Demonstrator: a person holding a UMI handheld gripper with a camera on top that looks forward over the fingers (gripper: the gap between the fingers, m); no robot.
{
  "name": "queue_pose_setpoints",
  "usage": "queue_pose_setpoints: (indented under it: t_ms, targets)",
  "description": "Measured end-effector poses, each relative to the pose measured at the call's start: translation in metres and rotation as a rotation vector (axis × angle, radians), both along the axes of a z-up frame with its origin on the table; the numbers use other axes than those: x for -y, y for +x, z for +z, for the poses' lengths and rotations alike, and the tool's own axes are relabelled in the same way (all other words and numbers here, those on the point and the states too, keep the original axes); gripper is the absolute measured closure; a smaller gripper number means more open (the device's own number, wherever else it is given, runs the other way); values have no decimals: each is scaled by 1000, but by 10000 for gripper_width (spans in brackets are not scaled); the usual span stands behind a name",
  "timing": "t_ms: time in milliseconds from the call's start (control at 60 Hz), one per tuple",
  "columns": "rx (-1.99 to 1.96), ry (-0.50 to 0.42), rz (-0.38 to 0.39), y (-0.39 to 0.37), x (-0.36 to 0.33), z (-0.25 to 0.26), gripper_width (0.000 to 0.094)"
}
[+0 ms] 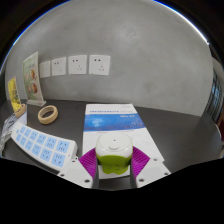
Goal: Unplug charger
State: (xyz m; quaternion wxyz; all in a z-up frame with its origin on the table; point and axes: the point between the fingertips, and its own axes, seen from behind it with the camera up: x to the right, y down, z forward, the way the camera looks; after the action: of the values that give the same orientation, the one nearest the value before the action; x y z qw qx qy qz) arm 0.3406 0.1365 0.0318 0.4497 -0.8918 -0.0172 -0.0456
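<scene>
A small charger (112,153) with a white top and a green lower body sits between my gripper's (112,162) two purple pads (90,160), which press on its sides. It is held clear of the white power strip (40,148), which lies to the left with several blue-marked sockets. I cannot see any cable on the charger.
A white and blue box (115,121) lies on the dark table just beyond the fingers. A roll of tape (47,113) sits behind the strip. Three wall sockets (78,65) are on the grey wall. A card with pictures (32,78) leans at the left.
</scene>
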Motion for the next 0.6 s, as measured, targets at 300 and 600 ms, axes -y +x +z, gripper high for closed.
queue_pose_setpoints:
  t_ms: [300,600]
  targets:
    - [-106,14,-81,-3,-16,3,125]
    - [-79,71,-104,-63,96,48,100]
